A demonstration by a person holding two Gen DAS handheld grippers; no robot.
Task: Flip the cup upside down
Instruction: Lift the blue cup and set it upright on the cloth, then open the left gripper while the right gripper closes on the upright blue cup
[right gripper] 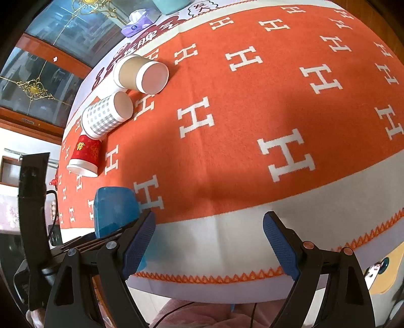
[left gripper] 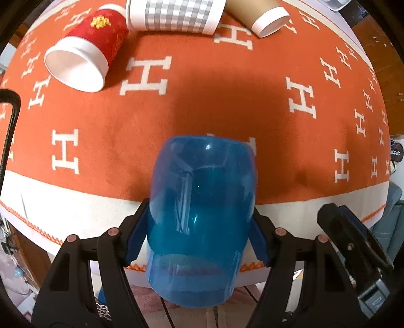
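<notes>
My left gripper (left gripper: 199,234) is shut on a translucent blue plastic cup (left gripper: 200,217). It holds the cup above the near edge of the table, closed base pointing away and open mouth toward the camera. The same blue cup (right gripper: 115,210) shows at the lower left of the right wrist view, with the left gripper's body below it. My right gripper (right gripper: 209,242) is open and empty over the cloth's white border at the near table edge. The right gripper's finger (left gripper: 353,234) shows at the lower right of the left wrist view.
An orange cloth (left gripper: 227,106) with white H letters covers the table. Three paper cups lie on their sides at the far left: a red one (left gripper: 88,50), a grey-checked one (left gripper: 176,15) and a brown one (left gripper: 262,17). They also show in the right wrist view (right gripper: 85,156), (right gripper: 106,116), (right gripper: 141,73).
</notes>
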